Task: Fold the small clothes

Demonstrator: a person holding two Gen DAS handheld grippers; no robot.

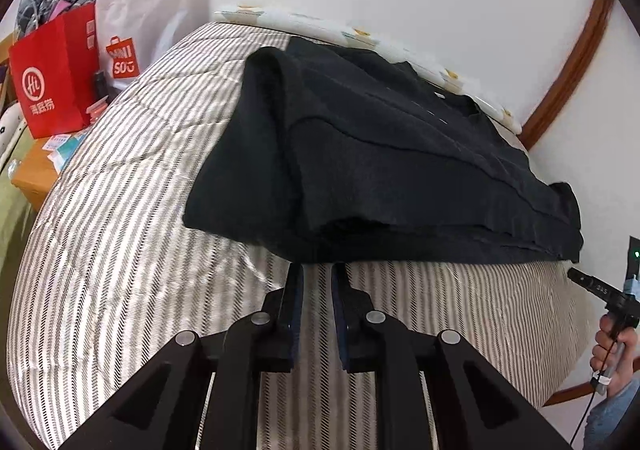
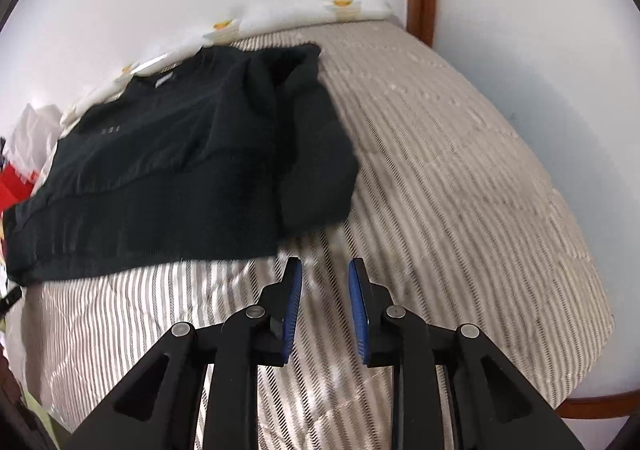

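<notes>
Black sweater [image 1: 380, 162] lying partly folded on the striped quilt [image 1: 120, 234]. Left gripper [image 1: 317, 270] slightly parted at the hem, pinching nothing. Right gripper [image 2: 324, 266] spread, empty, just beside the folded sleeve [image 2: 316, 154].

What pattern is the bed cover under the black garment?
The bed cover has narrow grey and white stripes, clearest in the left wrist view.

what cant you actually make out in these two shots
- Left tool tips: in the left wrist view they meet the black garment's near hem; touching or just short, unclear.
- Garment print: small pale marks, too small and blurred in the right wrist view.
- Right tool: in the left wrist view only one dark tip shows, cut off by the edge.
- Red bag contents: only crumpled fabric at the top shows.
</notes>
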